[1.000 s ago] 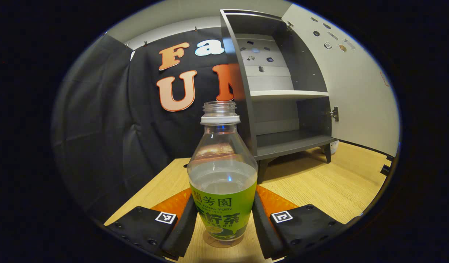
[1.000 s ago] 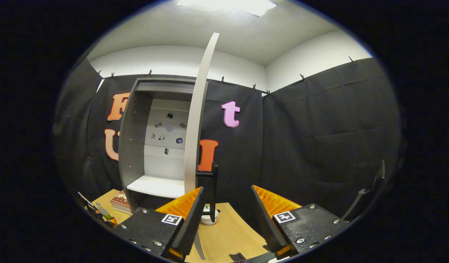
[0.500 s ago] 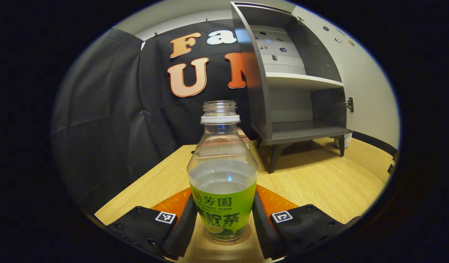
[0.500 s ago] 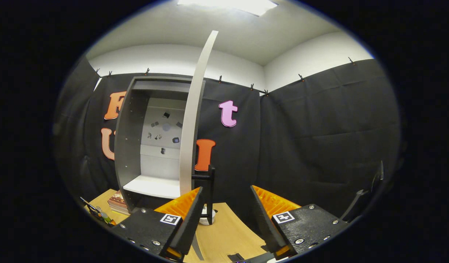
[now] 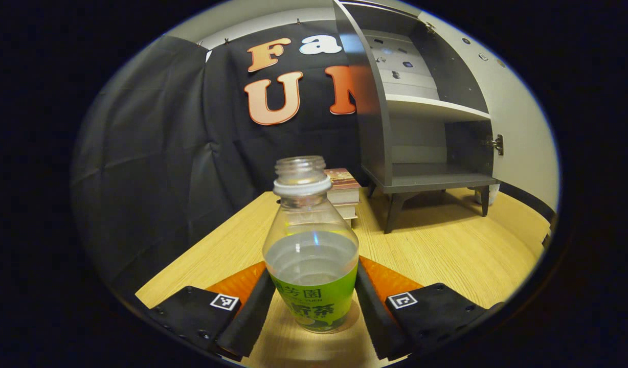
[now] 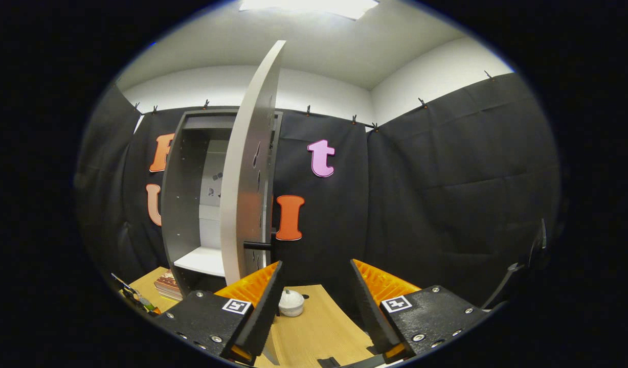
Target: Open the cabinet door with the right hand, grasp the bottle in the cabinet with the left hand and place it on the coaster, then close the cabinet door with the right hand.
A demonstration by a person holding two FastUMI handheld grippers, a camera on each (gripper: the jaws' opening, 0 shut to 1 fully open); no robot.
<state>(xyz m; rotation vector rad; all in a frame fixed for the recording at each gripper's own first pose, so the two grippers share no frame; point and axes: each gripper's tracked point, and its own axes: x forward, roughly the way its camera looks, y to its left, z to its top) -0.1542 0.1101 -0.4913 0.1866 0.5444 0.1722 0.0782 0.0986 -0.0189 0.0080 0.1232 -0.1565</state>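
Observation:
The clear bottle (image 5: 311, 266), with a green label and no cap, stands upright on the wooden table (image 5: 447, 250) between the fingers of my left gripper (image 5: 314, 312). Those fingers sit slightly apart, close beside the label, so the gripper is open. The bottle's base and its shadow hide the coaster. The grey cabinet (image 5: 421, 133) stands behind on the right, its shelves bare. In the right gripper view the pale cabinet door (image 6: 247, 168) stands partly swung, its dark handle (image 6: 258, 245) just above my left finger. My right gripper (image 6: 314, 301) is open and holds nothing.
A stack of books (image 5: 342, 191) lies on the table left of the cabinet's legs. A small white object (image 6: 291, 302) sits on the table beyond my right fingers. Black cloth walls close in the left and back. Bare wood lies right of the bottle.
The left fingers have parted a little and the camera has risen and tilted, leaving the bottle standing. The cabinet door has swung from edge-on towards the cabinet front.

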